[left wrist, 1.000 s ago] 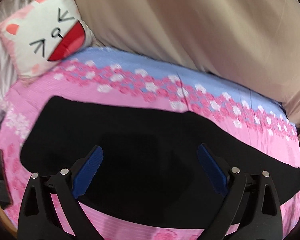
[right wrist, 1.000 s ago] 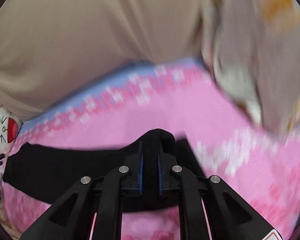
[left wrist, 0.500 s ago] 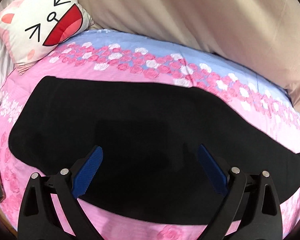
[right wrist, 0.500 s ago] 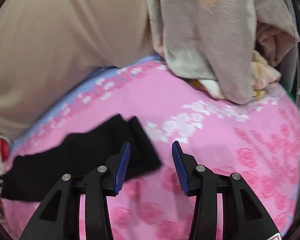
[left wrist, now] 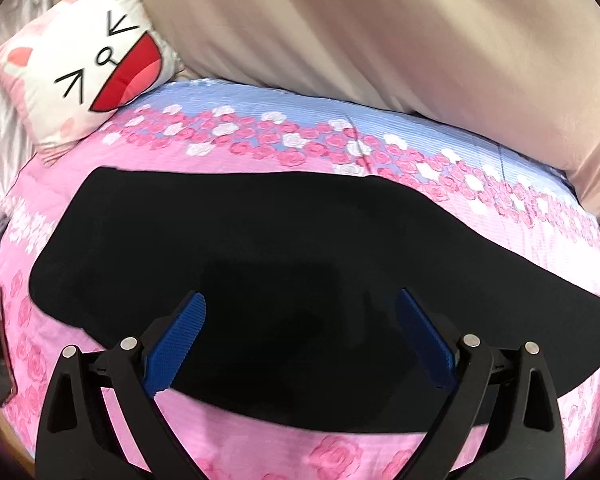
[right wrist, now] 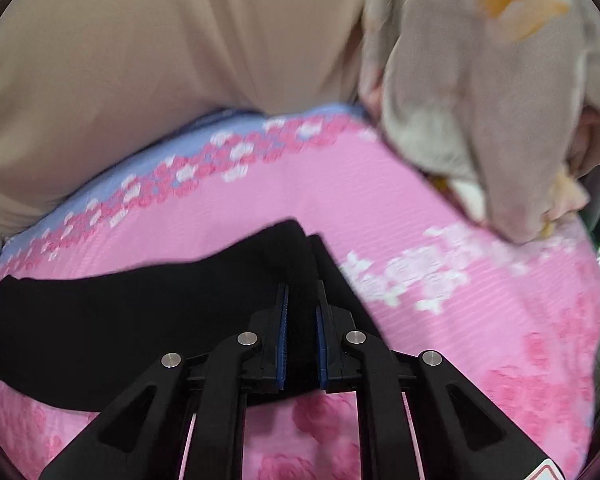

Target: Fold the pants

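Lying flat under wide left gripper [left wrist: 300, 332], black pants [left wrist: 268, 264]; right gripper [right wrist: 301, 300] just clamped onto hem.

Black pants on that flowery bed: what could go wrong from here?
The right tongs, which have just closed, pinch only the leg ends of the black pants; the thin cloth may slip out when lifted. The left tongs hang open, gripping nothing, so that end could drag and bunch on the pink bedsheet.

left wrist: close, downward | right wrist: close, downward | shared: pants [left wrist: 284, 264]
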